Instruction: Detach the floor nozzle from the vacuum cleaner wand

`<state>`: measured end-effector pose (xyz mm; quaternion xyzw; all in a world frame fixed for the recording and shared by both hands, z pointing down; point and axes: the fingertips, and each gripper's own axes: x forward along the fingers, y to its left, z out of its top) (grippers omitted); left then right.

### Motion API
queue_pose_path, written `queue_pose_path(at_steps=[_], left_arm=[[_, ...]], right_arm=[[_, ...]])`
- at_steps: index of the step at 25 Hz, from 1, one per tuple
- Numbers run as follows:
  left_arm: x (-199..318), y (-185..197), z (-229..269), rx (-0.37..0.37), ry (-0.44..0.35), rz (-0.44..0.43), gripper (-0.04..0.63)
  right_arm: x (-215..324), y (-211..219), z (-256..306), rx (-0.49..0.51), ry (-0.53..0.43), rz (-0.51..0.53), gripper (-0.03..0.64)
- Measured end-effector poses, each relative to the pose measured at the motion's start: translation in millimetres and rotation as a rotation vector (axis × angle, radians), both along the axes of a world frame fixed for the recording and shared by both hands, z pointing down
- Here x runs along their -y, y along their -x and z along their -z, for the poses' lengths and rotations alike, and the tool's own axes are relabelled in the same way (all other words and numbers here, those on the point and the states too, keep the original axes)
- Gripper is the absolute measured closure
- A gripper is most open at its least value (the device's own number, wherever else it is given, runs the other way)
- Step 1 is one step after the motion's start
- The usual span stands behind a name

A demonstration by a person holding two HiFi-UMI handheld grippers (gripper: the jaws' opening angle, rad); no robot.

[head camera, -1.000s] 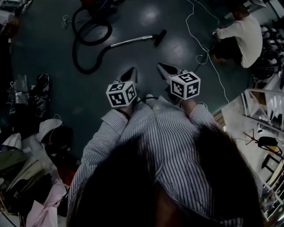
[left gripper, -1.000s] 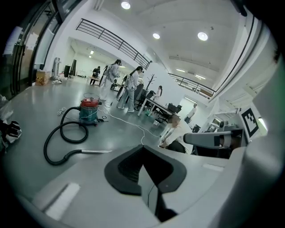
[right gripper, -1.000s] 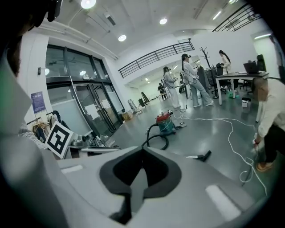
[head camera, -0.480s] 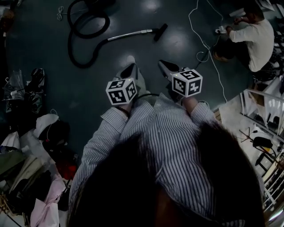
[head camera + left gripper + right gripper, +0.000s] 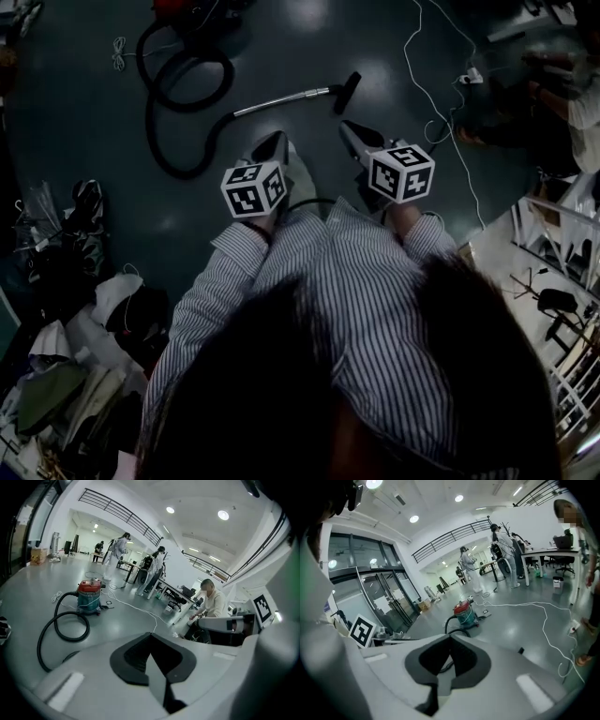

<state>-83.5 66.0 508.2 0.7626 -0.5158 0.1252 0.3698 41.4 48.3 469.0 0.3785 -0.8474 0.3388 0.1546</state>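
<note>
The vacuum lies on the dark floor ahead of me. Its silver wand [image 5: 281,98] ends at the right in the black floor nozzle [image 5: 347,92], still joined to it. A black hose [image 5: 173,103] loops back to the red-topped canister [image 5: 183,9], also seen in the left gripper view as the canister [image 5: 89,597] and in the right gripper view as the canister [image 5: 464,613]. My left gripper [image 5: 275,145] and right gripper [image 5: 349,129] hang side by side in front of my striped shirt, short of the wand. Both are shut and hold nothing.
A white cable [image 5: 441,84] snakes over the floor at the right, past a crouching person [image 5: 572,103]. Clothes and bags [image 5: 75,281] are heaped along the left. A metal rack [image 5: 553,244] stands at the right. People [image 5: 154,569] stand by far desks.
I have walked forward: the wand and nozzle lie nearer my grippers, and the crouching person has slid toward the right edge. Both grippers stayed shut and empty.
</note>
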Motion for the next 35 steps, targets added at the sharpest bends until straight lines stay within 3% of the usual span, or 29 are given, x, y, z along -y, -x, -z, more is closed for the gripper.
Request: queue_pose_path(at_steps=[7, 15, 22, 27, 35], left_arm=[[88.1, 35.5, -5.6, 0.023, -0.001, -0.041, 0.591], [122.8, 40.9, -31.5, 0.029, 0.021, -0.035, 0.591], [160.8, 36.9, -83.0, 0.151, -0.027, -0.100, 0.591], [196.8, 30.0, -168.0, 0.326, -0.089, -0.230, 0.591], [230.0, 4.4, -396.9, 0.382, -0.017, -0.436, 0.591]], right_arm=[[77.3, 22.1, -0.7, 0.028, 0.007, -0.077, 0.615], [107.9, 5.3, -30.6, 0.002, 0.079, -0.103, 0.615], [150.7, -5.3, -80.5, -0.037, 0.081, -0.044, 0.615], [178.2, -21.2, -160.3, -0.047, 0.104, -0.044, 0.615], [214.5, -37.7, -335.9, -0.036, 0.086, -0.027, 0.615]])
